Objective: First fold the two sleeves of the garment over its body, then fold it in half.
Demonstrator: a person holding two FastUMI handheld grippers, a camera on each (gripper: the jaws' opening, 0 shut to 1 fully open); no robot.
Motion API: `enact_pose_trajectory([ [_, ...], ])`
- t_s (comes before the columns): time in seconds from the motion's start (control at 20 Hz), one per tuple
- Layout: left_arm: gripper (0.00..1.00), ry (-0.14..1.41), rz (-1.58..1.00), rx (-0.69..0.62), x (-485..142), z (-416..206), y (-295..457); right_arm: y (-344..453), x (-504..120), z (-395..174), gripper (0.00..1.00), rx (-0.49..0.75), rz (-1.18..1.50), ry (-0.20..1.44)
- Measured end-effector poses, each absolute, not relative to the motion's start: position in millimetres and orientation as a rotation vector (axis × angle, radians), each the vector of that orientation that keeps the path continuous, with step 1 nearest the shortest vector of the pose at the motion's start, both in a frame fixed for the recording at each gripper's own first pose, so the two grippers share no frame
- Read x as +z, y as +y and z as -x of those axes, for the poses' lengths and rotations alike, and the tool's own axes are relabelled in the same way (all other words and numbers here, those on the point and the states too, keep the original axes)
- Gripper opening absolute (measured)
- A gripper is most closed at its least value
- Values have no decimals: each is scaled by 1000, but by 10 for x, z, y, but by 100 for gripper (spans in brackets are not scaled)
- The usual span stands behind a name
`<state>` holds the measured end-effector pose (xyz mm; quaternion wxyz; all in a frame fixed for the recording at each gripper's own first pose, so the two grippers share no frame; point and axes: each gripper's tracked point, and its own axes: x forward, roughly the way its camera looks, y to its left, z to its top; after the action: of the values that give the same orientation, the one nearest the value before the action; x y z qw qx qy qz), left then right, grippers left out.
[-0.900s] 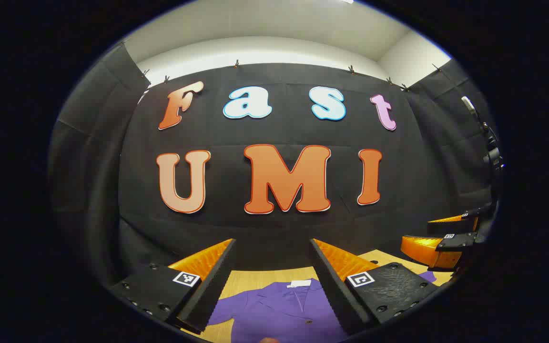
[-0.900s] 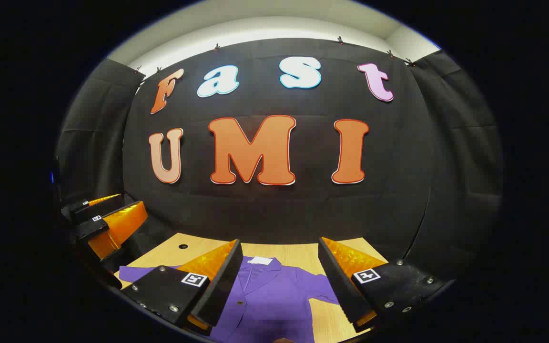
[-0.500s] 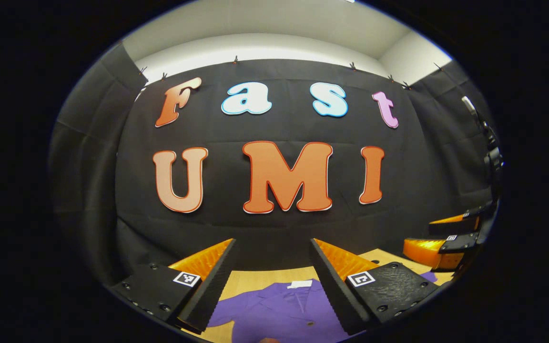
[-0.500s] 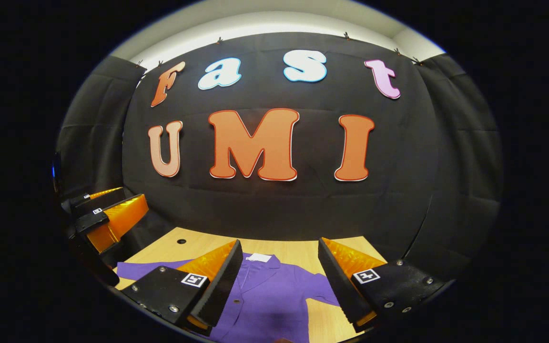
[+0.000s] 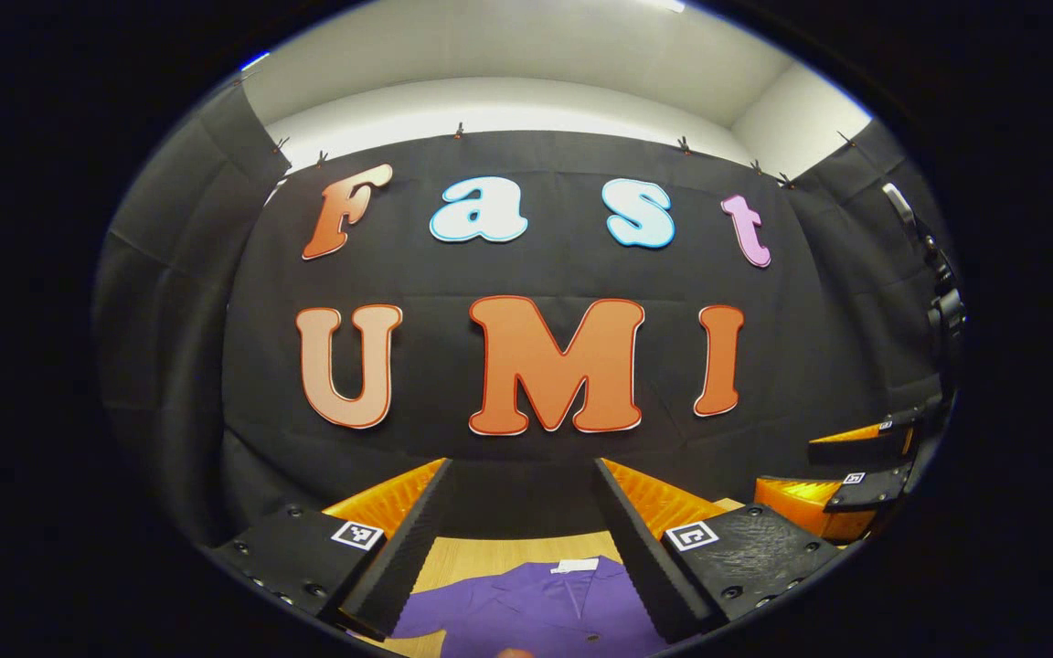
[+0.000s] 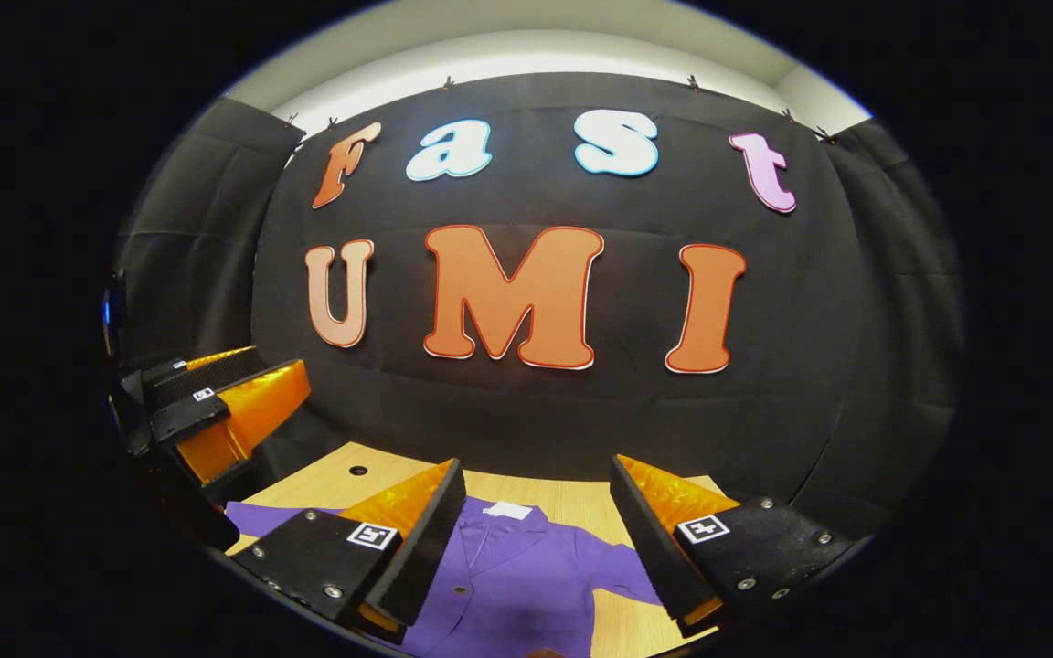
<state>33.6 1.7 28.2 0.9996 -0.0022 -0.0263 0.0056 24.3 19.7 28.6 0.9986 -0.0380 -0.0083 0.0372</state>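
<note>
A purple collared shirt (image 5: 536,608) with a white neck label lies flat on the wooden table (image 5: 481,553), collar toward the back wall. My left gripper (image 5: 522,471) hangs above it, open, nothing between its fingers. In the right gripper view the same shirt (image 6: 526,571) spreads below, one sleeve (image 6: 248,519) reaching out to the left and one to the right. My right gripper (image 6: 536,471) is open and held above the shirt's chest. The left gripper (image 6: 216,407) shows at the left edge of that view, and the right gripper (image 5: 846,475) at the right edge of the left gripper view.
The black cloth wall stands close behind the table's far edge. A small dark hole (image 6: 358,471) sits in the tabletop (image 6: 572,498) at the back left. Bare wood lies beyond the collar and beside the right sleeve.
Both views have tilted up slightly, so the shirt sits lower in each. The right gripper's view has also shifted a little. Both grippers stay open.
</note>
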Motion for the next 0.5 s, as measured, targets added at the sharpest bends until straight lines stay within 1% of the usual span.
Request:
enact_pose_trajectory([
  [0.05,94,-51,-3,3,270,-334,-33,124,292,-251,95,60,85,-24],
  [0.1,96,-51,-9,-5,263,-337,-89,37,293,-252,95,42,96,-29],
  [0.3,94,-67,-4,-19,271,-272,-204,-325,192,-237,95,-29,106,-20],
  [0.5,96,-113,-46,4,340,-191,-207,-697,-76,-256,95,-104,81,45],
])
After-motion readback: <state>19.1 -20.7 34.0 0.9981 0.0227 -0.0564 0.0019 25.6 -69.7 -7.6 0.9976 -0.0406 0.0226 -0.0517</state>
